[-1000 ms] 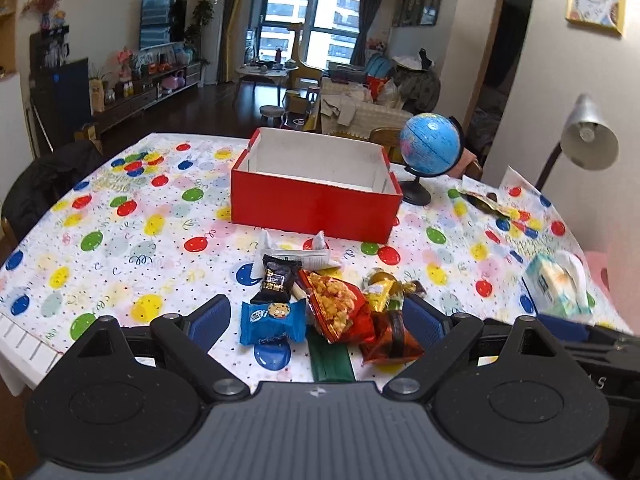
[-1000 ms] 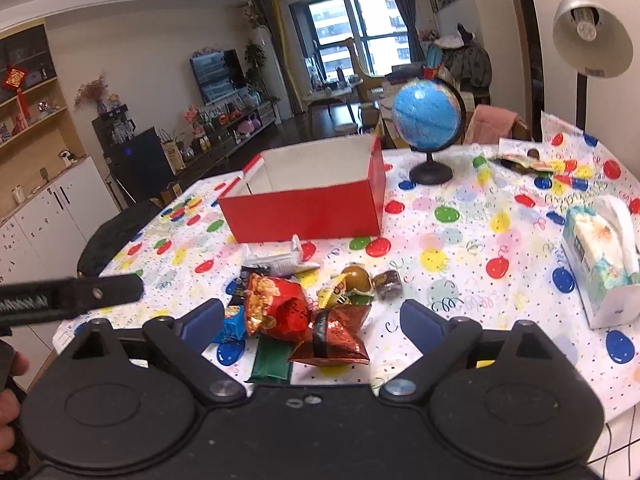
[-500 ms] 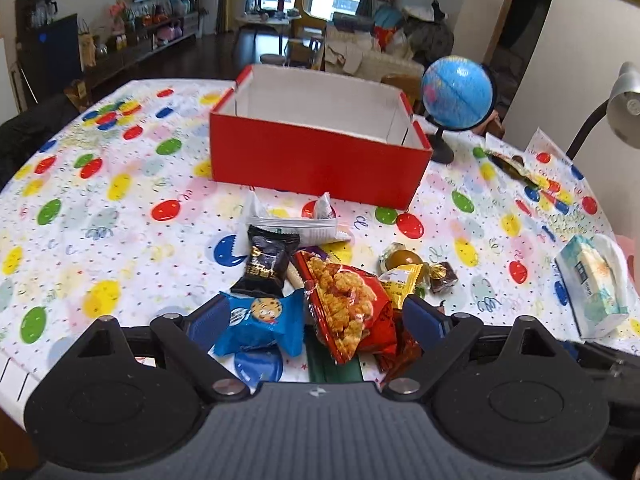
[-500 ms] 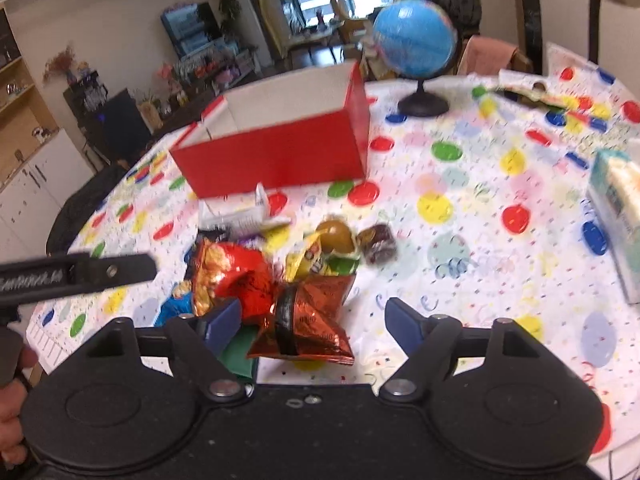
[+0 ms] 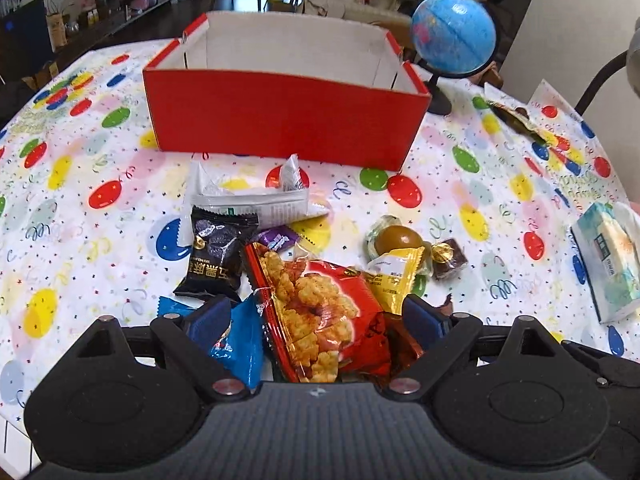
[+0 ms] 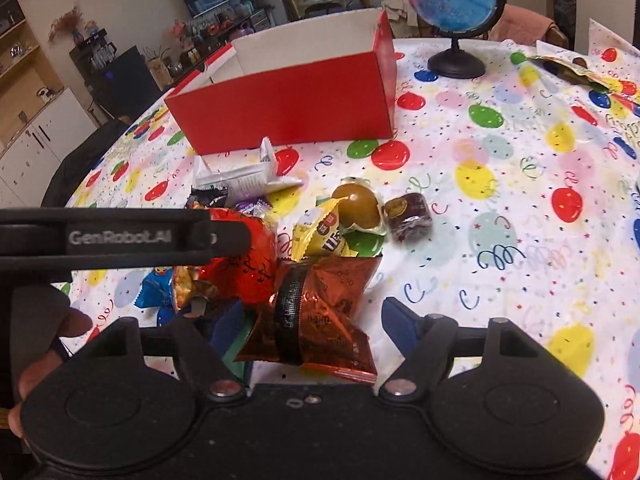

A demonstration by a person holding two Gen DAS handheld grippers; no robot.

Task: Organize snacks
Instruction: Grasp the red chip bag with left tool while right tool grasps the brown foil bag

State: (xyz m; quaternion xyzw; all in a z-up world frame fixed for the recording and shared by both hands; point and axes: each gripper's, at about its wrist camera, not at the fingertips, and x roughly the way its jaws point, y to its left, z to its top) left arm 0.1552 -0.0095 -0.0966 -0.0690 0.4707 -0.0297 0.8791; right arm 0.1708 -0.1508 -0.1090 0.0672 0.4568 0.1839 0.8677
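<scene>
A pile of snacks lies on the balloon-print tablecloth in front of an open red box (image 5: 280,120) (image 6: 280,108). My left gripper (image 5: 316,320) is open low over the pile, a red bag of fried crackers (image 5: 320,308) and a blue cookie packet (image 5: 240,340) between its fingers. My right gripper (image 6: 314,322) straddles a copper foil bag (image 6: 316,304); its jaws are closing, and the pads stand a little apart from the bag. A black packet (image 5: 218,256), a white packet (image 5: 248,200), a wrapped brown egg (image 6: 356,202) and a chocolate (image 6: 408,212) lie around.
A blue globe (image 5: 454,36) stands right of the box. A tissue pack (image 5: 608,260) lies at the right table edge. In the right wrist view the left gripper's black body (image 6: 120,236) and a hand (image 6: 52,332) fill the left side.
Both grippers have come down and forward onto the snack pile, which now looks larger and closer. The right gripper's fingers have narrowed around the copper bag.
</scene>
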